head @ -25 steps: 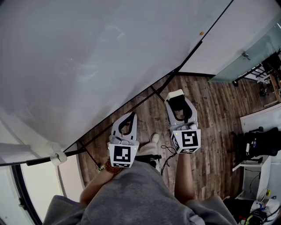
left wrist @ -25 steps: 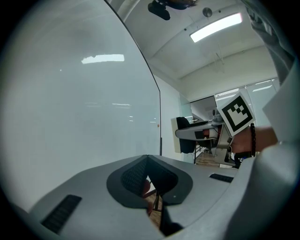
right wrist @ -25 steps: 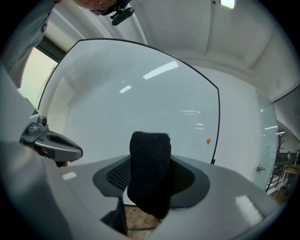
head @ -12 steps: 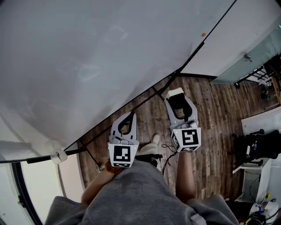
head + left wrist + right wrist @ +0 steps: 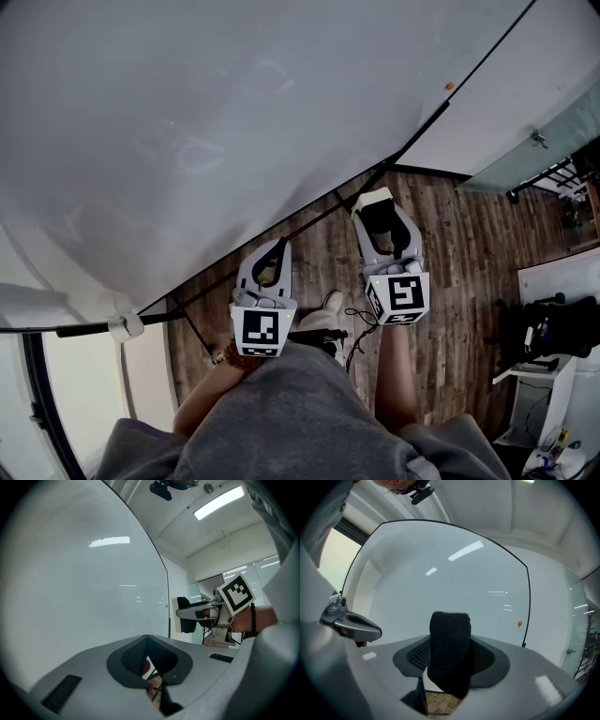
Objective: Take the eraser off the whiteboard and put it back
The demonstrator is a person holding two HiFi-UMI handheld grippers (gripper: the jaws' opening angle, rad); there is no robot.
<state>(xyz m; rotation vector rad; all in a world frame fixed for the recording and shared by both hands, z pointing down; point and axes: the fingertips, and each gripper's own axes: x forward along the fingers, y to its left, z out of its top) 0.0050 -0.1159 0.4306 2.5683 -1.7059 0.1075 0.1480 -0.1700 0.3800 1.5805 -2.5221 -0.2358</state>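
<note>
The eraser point(image 5: 376, 210), a white block with black felt, sits between the jaws of my right gripper point(image 5: 377, 214), which is shut on it. It hangs level, a short way in front of the whiteboard point(image 5: 187, 112). In the right gripper view the felt of the eraser point(image 5: 449, 656) fills the gap in the right gripper point(image 5: 450, 644), with the whiteboard point(image 5: 440, 583) just beyond. My left gripper point(image 5: 282, 247) is shut and empty, to the left of the right one. In the left gripper view, the left gripper point(image 5: 146, 640) faces the whiteboard point(image 5: 70, 597) at a slant.
A small orange magnet point(image 5: 449, 86) sticks near the board's right edge. Black stand struts point(image 5: 319, 211) run under the board above the wooden floor point(image 5: 450, 234). A black chair point(image 5: 562, 323) and a glass partition point(image 5: 534, 141) lie to the right. A white clamp point(image 5: 124, 326) is on the frame.
Both grippers stay where they were, the eraser still held. Only the head camera has shifted slightly, so the board's edge and magnet sit further right in the picture.
</note>
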